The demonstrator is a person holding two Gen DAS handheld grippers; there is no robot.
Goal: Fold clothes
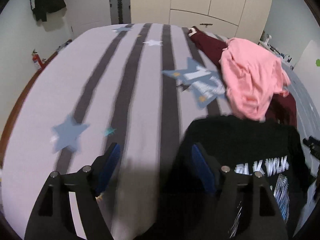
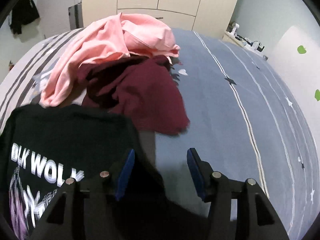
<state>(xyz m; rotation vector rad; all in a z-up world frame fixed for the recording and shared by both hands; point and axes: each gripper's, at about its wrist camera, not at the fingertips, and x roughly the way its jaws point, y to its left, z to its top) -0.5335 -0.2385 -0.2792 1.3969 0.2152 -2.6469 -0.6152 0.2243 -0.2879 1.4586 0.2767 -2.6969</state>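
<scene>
Overhead, cream wardrobe (image 1: 202, 0) stands beyond the striped bedspread (image 1: 100, 80).

I see a black shirt (image 2: 66, 134) with white letters and a purple picture at 8 o'clock. A pink top (image 2: 112, 46) lies on a dark red one (image 2: 140, 92) at 11 o'clock. The bed cover (image 1: 140, 80) is pale with grey stripes and blue stars. My fingers (image 2: 125, 174) have blue pads.
</scene>
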